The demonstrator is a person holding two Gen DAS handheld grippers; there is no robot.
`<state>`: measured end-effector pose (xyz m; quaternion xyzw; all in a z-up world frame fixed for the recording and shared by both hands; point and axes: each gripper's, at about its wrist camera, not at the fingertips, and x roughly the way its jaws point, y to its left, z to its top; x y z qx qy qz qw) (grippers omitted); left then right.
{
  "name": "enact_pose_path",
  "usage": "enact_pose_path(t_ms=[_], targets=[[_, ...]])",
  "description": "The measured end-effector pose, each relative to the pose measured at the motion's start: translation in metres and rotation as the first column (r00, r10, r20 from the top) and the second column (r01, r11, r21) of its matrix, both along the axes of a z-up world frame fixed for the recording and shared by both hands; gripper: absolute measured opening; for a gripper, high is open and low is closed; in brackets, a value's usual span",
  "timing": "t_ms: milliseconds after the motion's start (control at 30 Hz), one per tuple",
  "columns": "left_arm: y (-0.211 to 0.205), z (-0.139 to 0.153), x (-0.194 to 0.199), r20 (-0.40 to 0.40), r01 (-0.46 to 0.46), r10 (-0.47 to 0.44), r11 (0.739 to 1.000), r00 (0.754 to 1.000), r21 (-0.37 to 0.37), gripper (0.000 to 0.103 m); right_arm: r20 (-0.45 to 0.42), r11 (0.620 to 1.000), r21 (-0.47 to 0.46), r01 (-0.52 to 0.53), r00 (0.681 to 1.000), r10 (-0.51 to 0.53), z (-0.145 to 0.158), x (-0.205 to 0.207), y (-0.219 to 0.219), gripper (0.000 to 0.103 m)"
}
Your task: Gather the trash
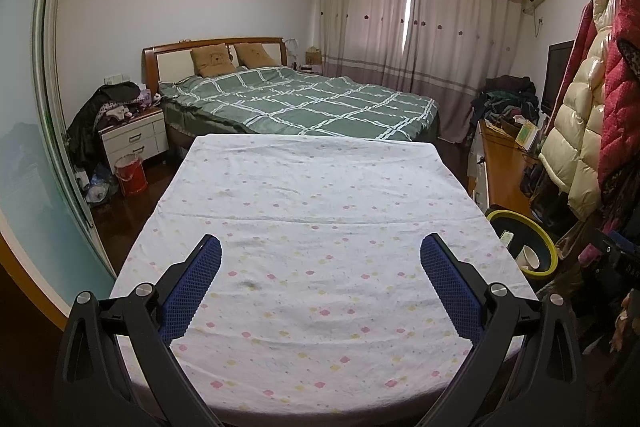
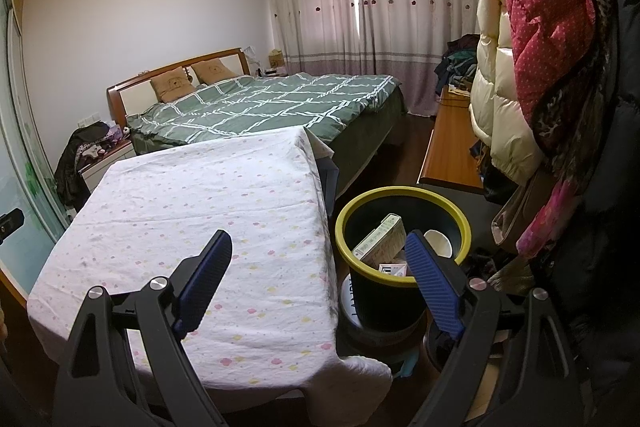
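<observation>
1. Trash bin [image 2: 402, 255]: a dark bin with a yellow-green rim, standing on the floor just beside the right edge of the covered table. It already holds a long carton [image 2: 382, 237], a small printed box [image 2: 394, 269] and a white paper cup [image 2: 438, 242]. In the left wrist view the same bin [image 1: 550, 247] shows at the table's right side, the cup [image 1: 530, 255] lying inside.
2. Right gripper [image 2: 318, 253]: jaws wide apart and empty; one blue finger [image 2: 432, 287] overlaps the bin's near rim in the picture, the other hangs over the cloth.
3. Left gripper [image 1: 320, 255]: jaws likewise wide apart, holding nothing, poised over the middle of the table.
4. Table cloth [image 1: 320, 187]: white with small pink and yellow flowers, faintly stained; no loose trash is visible on it, so collection appears finished or nearly so.
5. Surroundings: a bed with green checked quilt [image 1: 304, 103] beyond the table; a red bucket [image 1: 130, 174] near the nightstand; coats [image 2: 532, 47] hanging close to the bin.
6. Hazards, as judged: the bin seems to rest on stacked containers, so a knock from the right finger could tip it and spill the contents; a low pass could snag the cloth's drooping corner and drag it off.
</observation>
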<state>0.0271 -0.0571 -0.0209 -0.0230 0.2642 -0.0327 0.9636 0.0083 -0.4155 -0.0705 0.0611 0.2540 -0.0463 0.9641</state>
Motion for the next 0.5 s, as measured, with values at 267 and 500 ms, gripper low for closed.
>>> enact_pose_path(t_ms=[267,500], targets=[[0.006,-0.008,0.014,-0.024,0.002,-0.003,1.000,1.000,-0.030,0.098,-0.024,1.000,0.004,-0.002,1.000,0.002,-0.008,0.008,0.001,0.084],[0.026,-0.034,0.080,-0.126,-0.054,0.056,0.998,0.990,0.017,0.098,-0.053,0.994,0.028,-0.103,0.993,0.104,-0.004,0.059,0.023,0.089]])
